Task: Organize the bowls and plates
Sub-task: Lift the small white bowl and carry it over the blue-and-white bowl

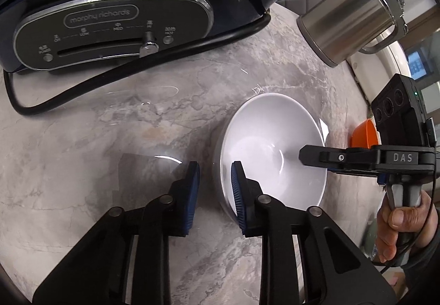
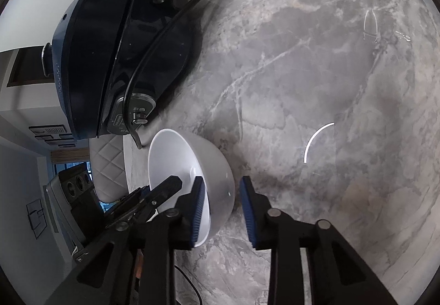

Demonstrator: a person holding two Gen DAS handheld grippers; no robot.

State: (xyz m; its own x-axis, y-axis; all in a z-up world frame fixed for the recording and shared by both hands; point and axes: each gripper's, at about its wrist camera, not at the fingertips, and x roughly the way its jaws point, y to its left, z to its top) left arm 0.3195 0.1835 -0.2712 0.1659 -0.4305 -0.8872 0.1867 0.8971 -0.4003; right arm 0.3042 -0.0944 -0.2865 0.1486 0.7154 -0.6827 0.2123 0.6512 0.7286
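Observation:
A white bowl (image 1: 264, 140) stands on the grey marble counter (image 1: 110, 145). My left gripper (image 1: 215, 195) is open and straddles the bowl's near left rim, one blue pad inside and one outside. My right gripper (image 2: 222, 208) is open too and straddles the bowl's wall (image 2: 211, 165) from the other side, its left pad inside the bowl. In the left wrist view the right gripper's finger (image 1: 324, 156) reaches over the bowl from the right. Neither gripper visibly squeezes the rim.
A dark blue Morphy Richards cooker (image 1: 115, 22) with a black cord (image 1: 192, 44) stands at the back left. A steel kettle (image 1: 349, 16) stands at the back right. An orange object (image 1: 363, 134) sits beyond the bowl on the right.

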